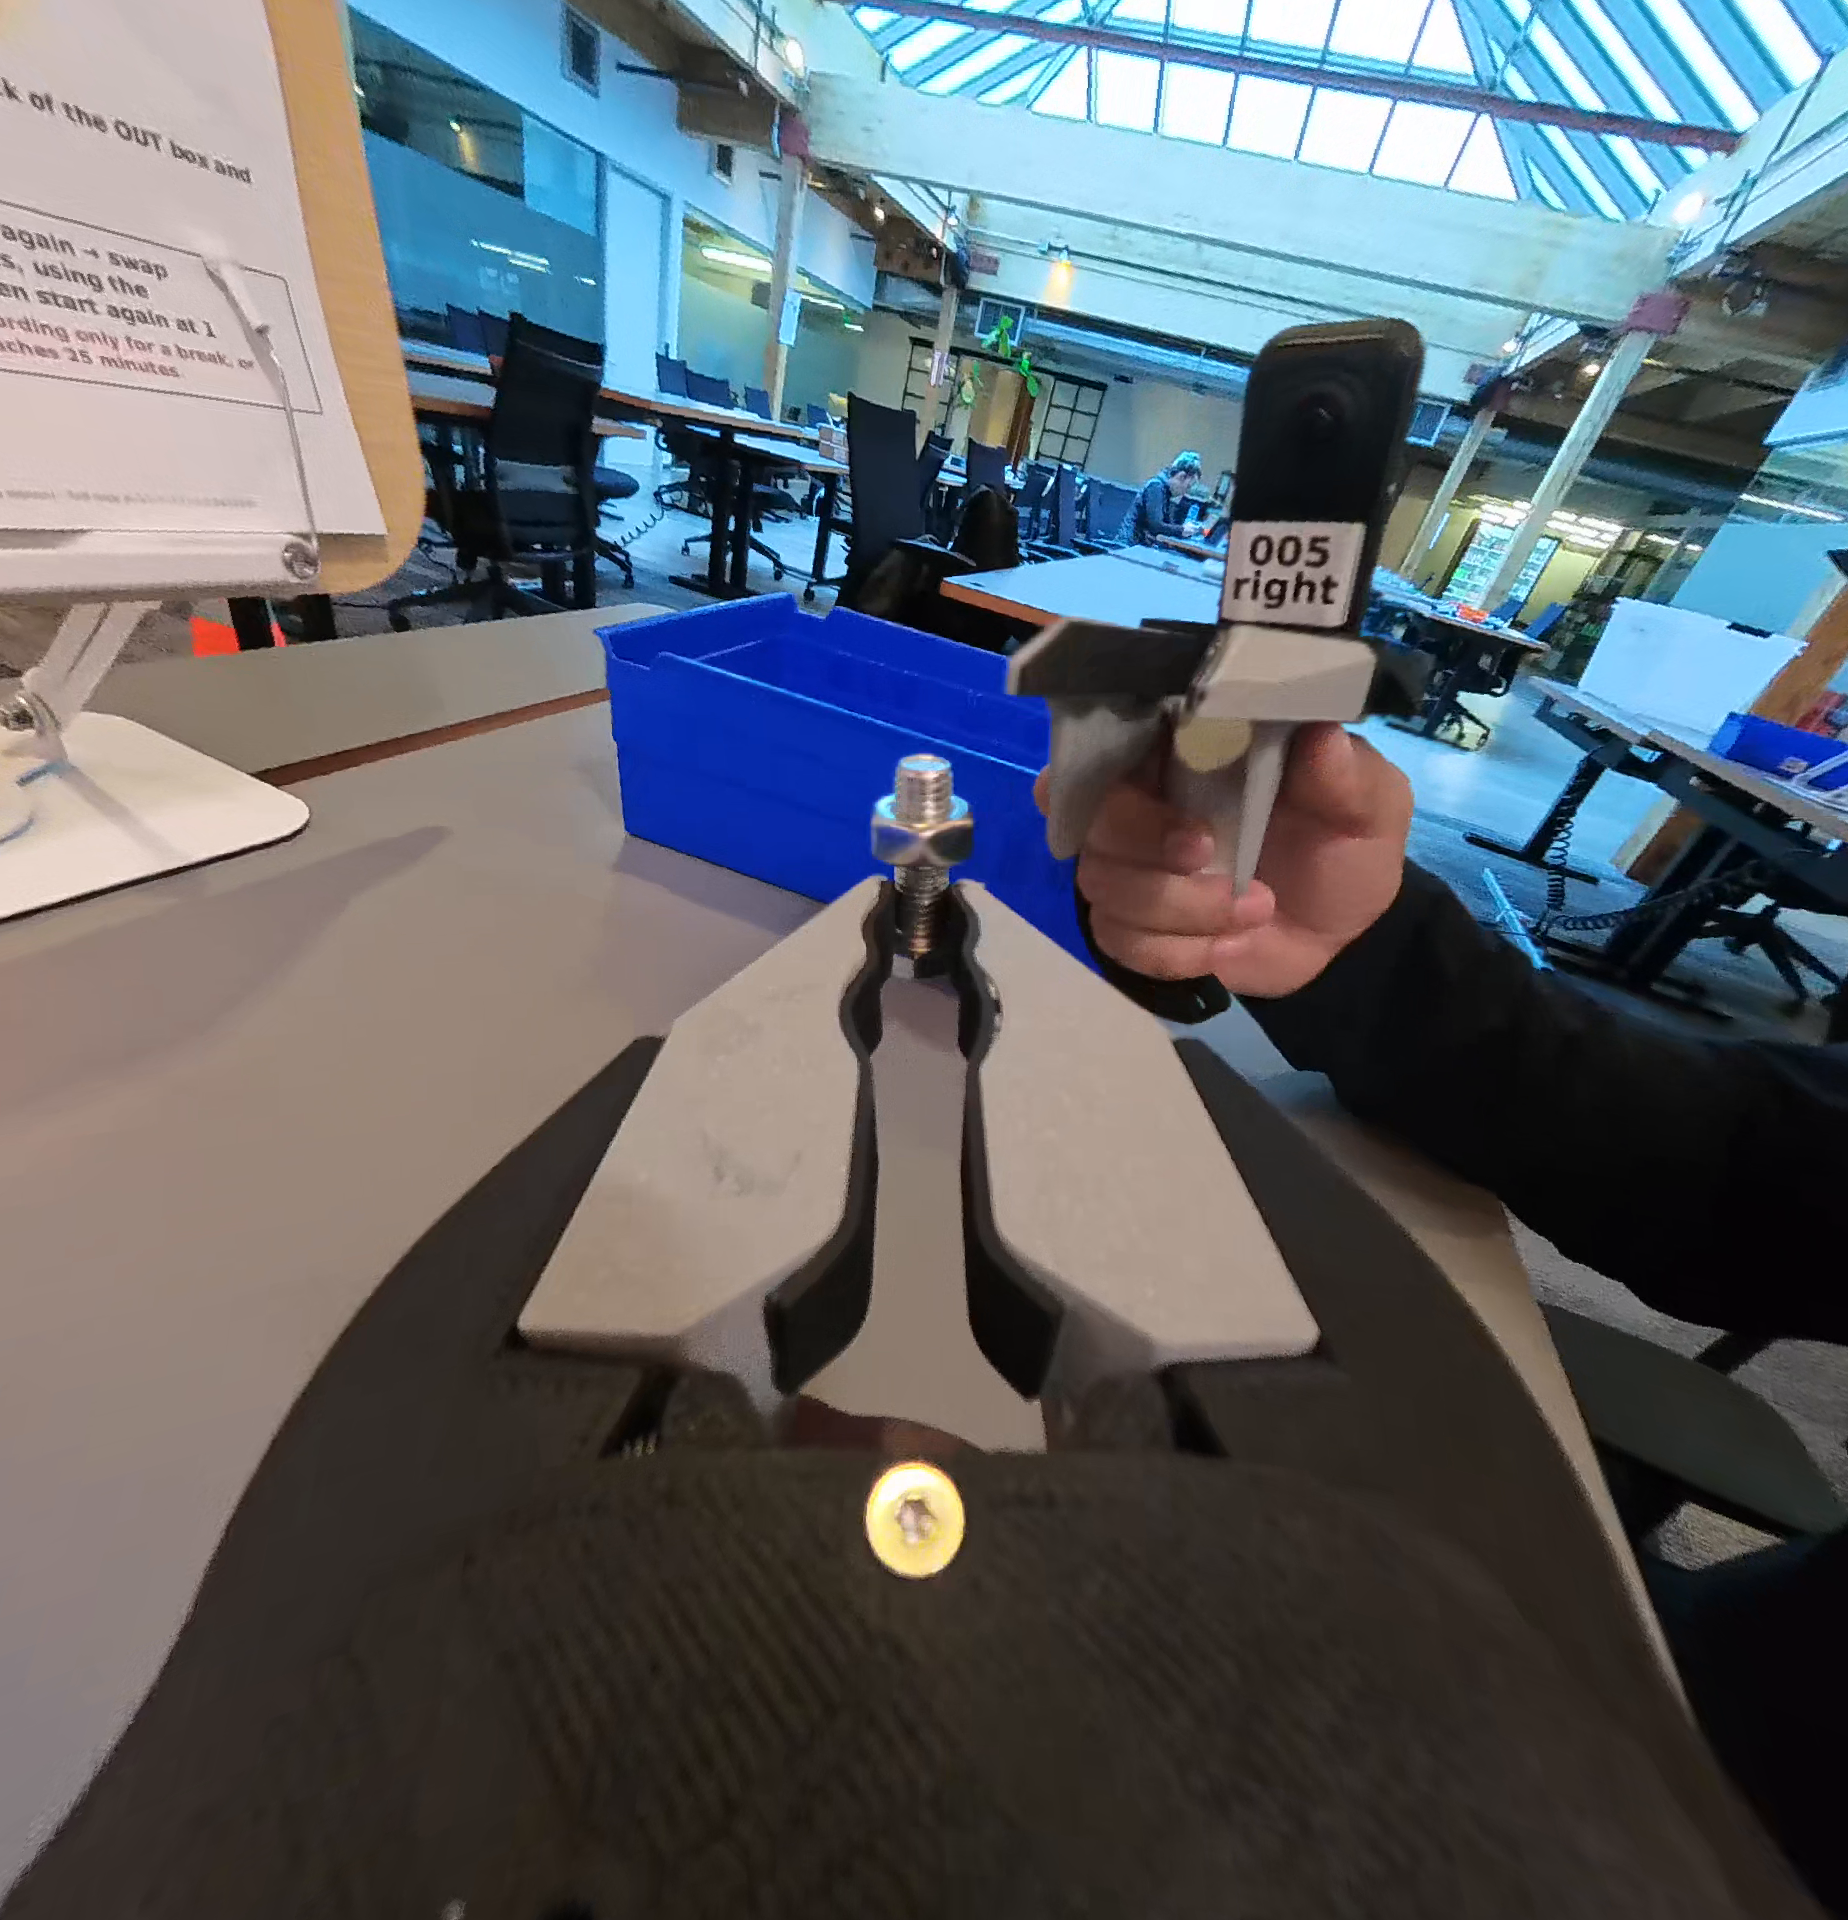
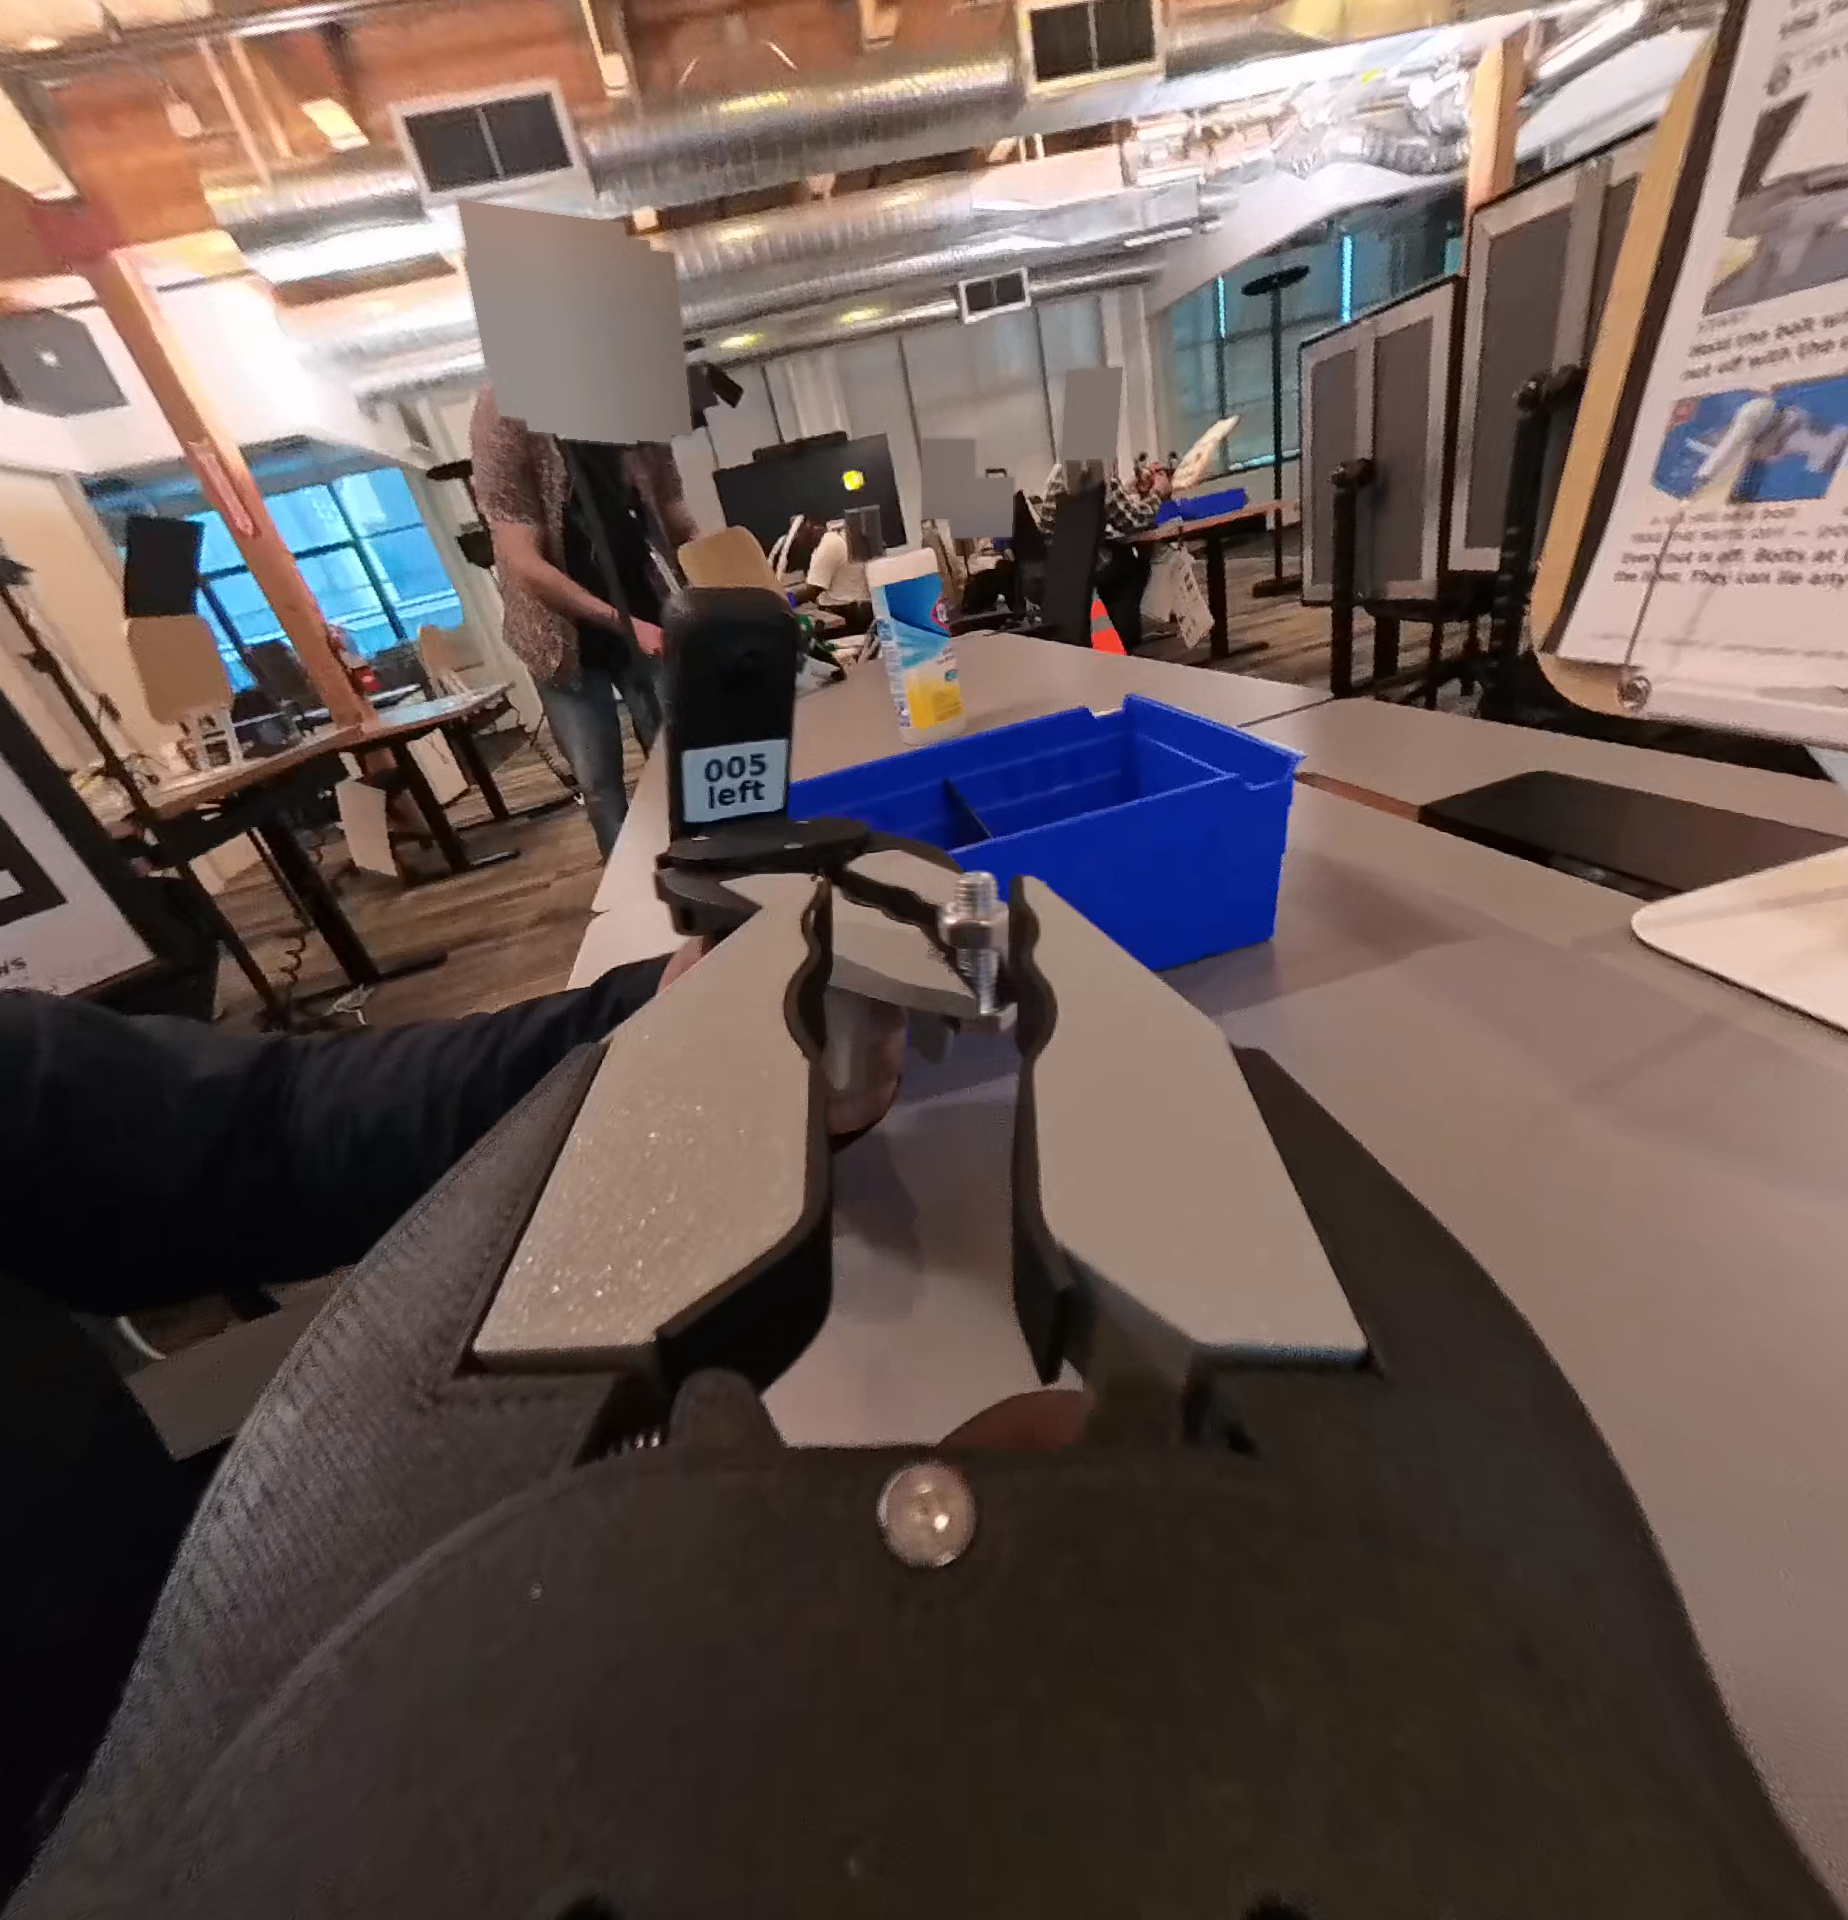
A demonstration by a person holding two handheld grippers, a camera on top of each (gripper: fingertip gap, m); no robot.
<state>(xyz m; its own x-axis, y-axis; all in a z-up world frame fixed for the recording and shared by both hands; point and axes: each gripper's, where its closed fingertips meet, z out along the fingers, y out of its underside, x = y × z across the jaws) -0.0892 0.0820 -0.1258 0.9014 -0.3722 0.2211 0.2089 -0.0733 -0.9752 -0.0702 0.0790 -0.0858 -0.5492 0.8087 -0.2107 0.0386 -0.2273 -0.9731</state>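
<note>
Upright, left gripper (image 1: 920,914) pinches bolt (image 1: 921,831) (nut (image 1: 921,828) on); right gripper (image 2: 915,966), three o'clock, spread. Thin pinch: bolt may tilt.

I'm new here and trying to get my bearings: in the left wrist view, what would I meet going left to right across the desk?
White stand base → bolt with a nut, clamped in the left gripper → blue bin behind it → right gripper, in a person's hand.

Silver bolt (image 1: 921,831), blue bin (image 1: 795,748), grey table (image 1: 380,935), grey-and-black gripper (image 1: 918,914)
</note>
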